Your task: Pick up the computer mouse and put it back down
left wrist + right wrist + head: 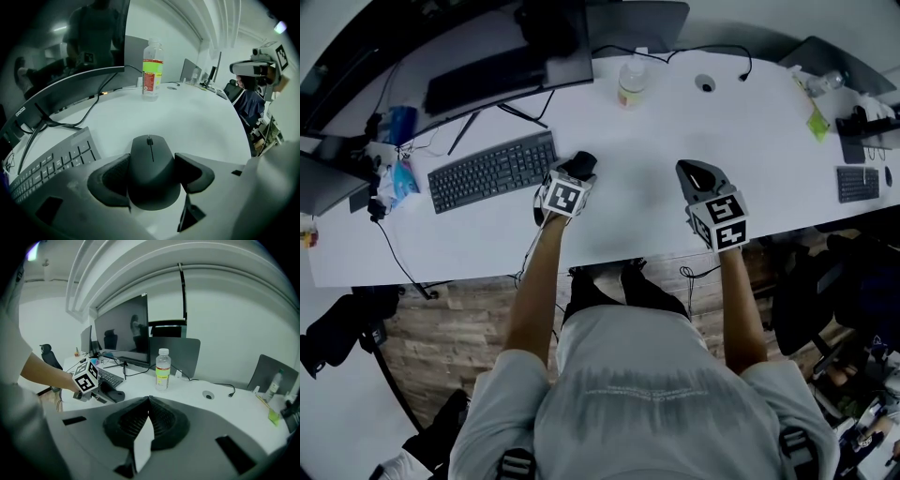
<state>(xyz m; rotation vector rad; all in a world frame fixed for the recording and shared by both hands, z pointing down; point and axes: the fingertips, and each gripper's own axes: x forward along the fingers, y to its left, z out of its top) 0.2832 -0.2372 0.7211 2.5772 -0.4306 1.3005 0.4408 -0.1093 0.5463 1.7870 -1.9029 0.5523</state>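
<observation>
The black computer mouse [152, 168] sits between the jaws of my left gripper [153, 174], whose dark pads [111, 178] press on both of its sides. In the head view the mouse [582, 165] lies just right of the keyboard, with the left gripper [577, 170] shut on it. I cannot tell whether it rests on the white desk [647, 202] or is lifted. My right gripper [695, 170] hovers apart to the right, shut, with nothing in it; its jaws meet at the tips [149, 401]. From the right gripper view the mouse [112, 395] shows beside the left gripper's marker cube.
A black keyboard [492, 171] lies left of the mouse, and a monitor [506, 70] stands behind it with cables. A clear bottle [631, 82] stands at the back middle near a cable hole [705, 83]. A second keyboard [859, 184] lies far right.
</observation>
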